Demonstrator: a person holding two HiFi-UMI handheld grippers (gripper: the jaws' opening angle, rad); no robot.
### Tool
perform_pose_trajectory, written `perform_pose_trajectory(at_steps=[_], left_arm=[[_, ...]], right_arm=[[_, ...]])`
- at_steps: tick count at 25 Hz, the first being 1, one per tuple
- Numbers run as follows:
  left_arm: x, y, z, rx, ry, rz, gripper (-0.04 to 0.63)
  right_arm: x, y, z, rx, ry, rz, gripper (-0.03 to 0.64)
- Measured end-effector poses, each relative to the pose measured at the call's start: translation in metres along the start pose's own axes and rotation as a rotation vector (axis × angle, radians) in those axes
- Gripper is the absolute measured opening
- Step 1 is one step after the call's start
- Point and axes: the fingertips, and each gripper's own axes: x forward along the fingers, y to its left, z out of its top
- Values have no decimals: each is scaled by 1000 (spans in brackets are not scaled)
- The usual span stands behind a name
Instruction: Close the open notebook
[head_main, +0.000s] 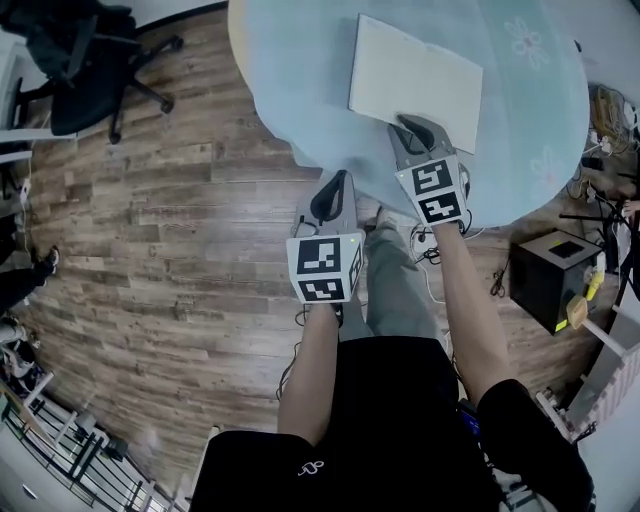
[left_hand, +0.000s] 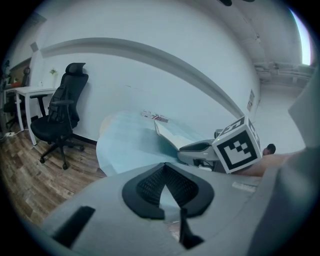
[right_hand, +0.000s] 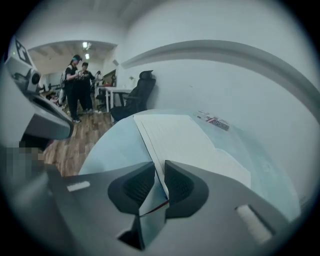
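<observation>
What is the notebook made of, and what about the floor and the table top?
The notebook looks like paper: thin, matte white pages. The floor looks like wood planks or wood-look laminate: brown grain and board seams show. The table top seems covered in a pale blue cloth or plastic sheet; I cannot tell which.

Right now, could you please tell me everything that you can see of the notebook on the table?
The notebook lies open on the pale blue table, with its white paper pages facing up. They seem faintly lined and, as far as I can tell, unwritten. It is rectangular and thin, and sits slightly askew in the head view. A dark cover with a reddish rim shows under its near edge. The right tongs are closed on that near edge; nothing else touches it.
</observation>
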Motion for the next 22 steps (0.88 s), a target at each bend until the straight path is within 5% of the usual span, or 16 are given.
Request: perform_pose_trajectory(at_steps=[14,22], left_arm=[[5,-26,19,54,-15,-49,3],[10,-40,35,88,-30,-80,3]], right_arm=[[-40,-33,-22,615,-203,-51,28],[-50,-54,-54,918,-227,-82,28]])
